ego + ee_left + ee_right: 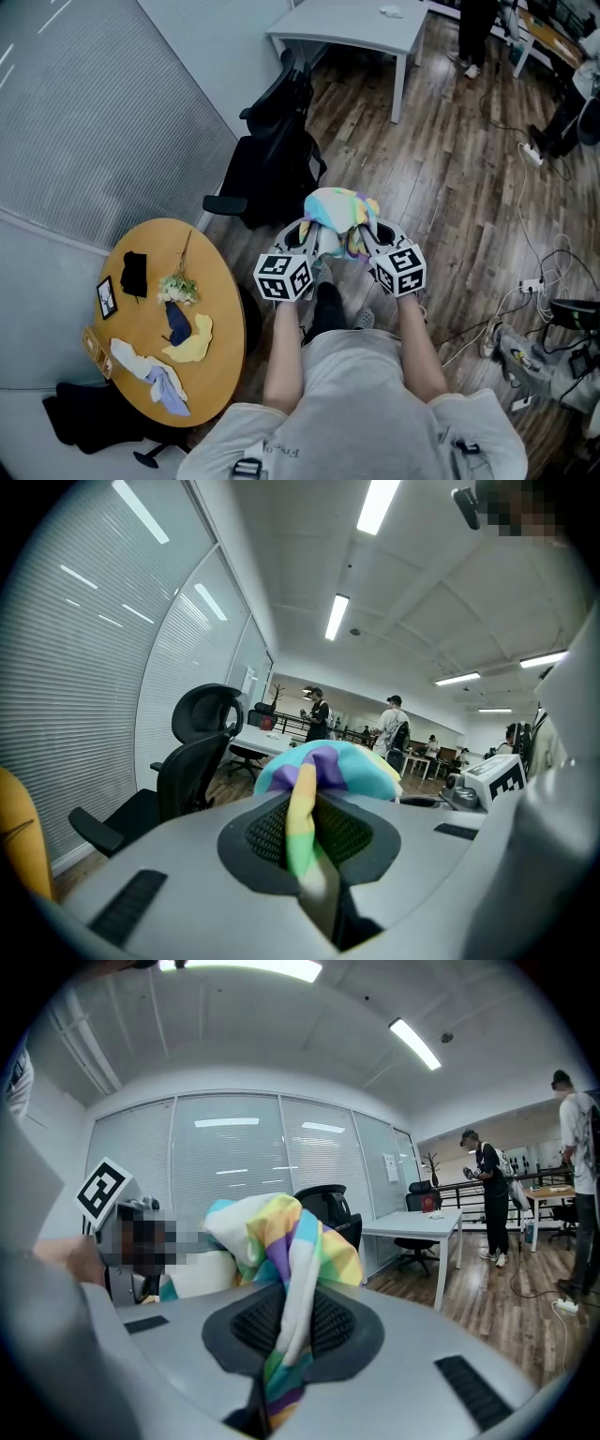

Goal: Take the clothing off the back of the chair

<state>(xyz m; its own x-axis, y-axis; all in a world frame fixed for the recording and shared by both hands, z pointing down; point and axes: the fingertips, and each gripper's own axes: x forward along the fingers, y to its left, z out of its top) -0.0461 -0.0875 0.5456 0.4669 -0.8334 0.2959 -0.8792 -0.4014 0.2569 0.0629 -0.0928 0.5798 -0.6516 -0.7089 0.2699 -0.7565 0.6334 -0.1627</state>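
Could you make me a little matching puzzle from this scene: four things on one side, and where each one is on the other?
Things:
1. multicoloured pastel garment
2. black mesh office chair
3. round wooden table
4. white rectangular desk

Places:
A. farthest away, beyond the chair
B. pinched by the left tool and the right tool
C. at the left of the head view, with cloth scraps lying on it
D. just ahead of both tools, beside the window blinds

Pairs: 1-B, 2-D, 3-C, 4-A.
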